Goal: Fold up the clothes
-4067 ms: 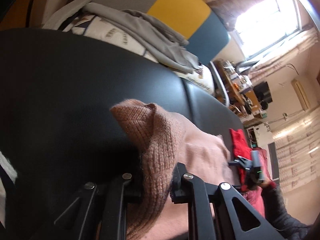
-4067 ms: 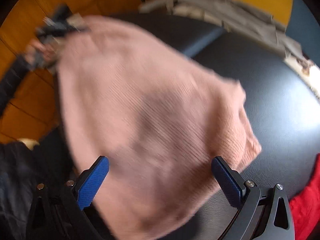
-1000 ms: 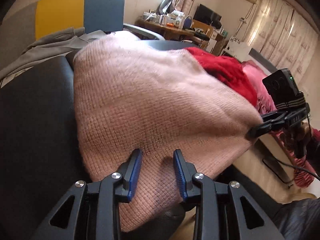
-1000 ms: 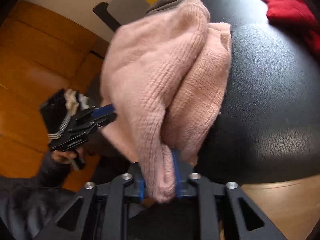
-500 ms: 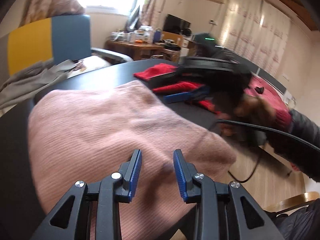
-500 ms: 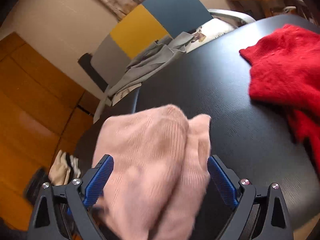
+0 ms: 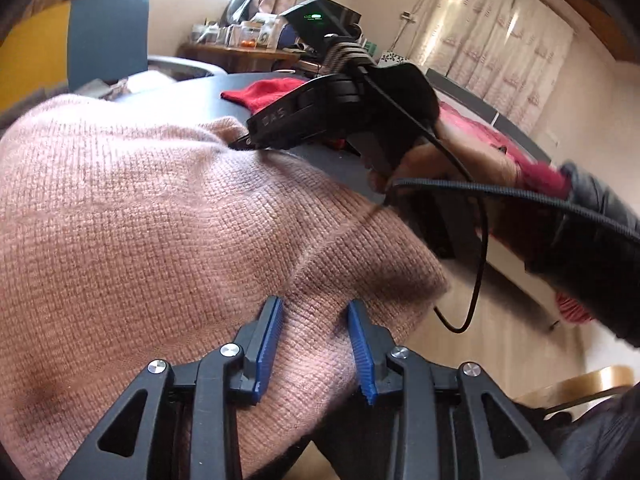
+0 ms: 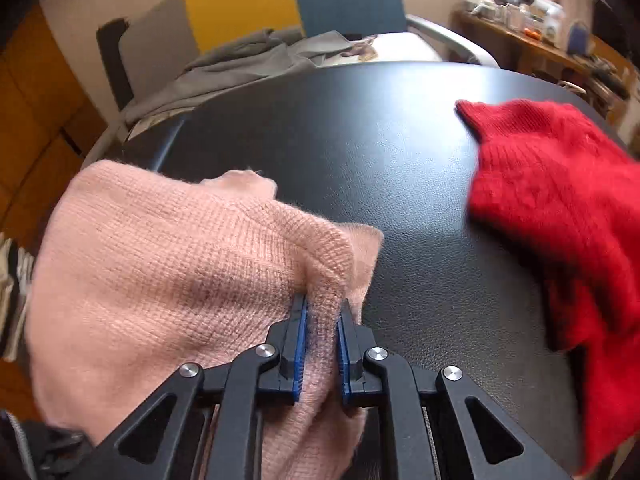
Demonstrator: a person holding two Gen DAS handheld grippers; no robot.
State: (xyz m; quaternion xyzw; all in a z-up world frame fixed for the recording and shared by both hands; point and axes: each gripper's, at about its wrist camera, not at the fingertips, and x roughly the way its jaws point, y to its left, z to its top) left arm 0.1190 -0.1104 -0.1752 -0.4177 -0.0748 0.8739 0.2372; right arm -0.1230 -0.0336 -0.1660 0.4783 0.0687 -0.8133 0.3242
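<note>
R gripper (image 8: 322, 344) has just been closing: half a sec ago its jaws stood wide around the pink sweater (image 8: 160, 280), now they're clenched on a bunched fold of it at lower centre of the right wrist view, knit squeezed between the blue pads. So I've got a fresh grip on that corner after letting go of the old one.

L gripper (image 7: 316, 344) is partly closed, jaws much as they were a sec back, w/ pink knit running between the pads at bottom centre of the left wrist view; looks like it's gripping the hem.

Sweater lies heaped on the black surface (image 8: 400, 140), taking the left half of the right wrist view, near edge hanging off toward me. Red sweater (image 8: 560, 208) sits apart at right, untouched.

My read: both ends held again, so next fold of the pink one can start. Red one not begun.
</note>
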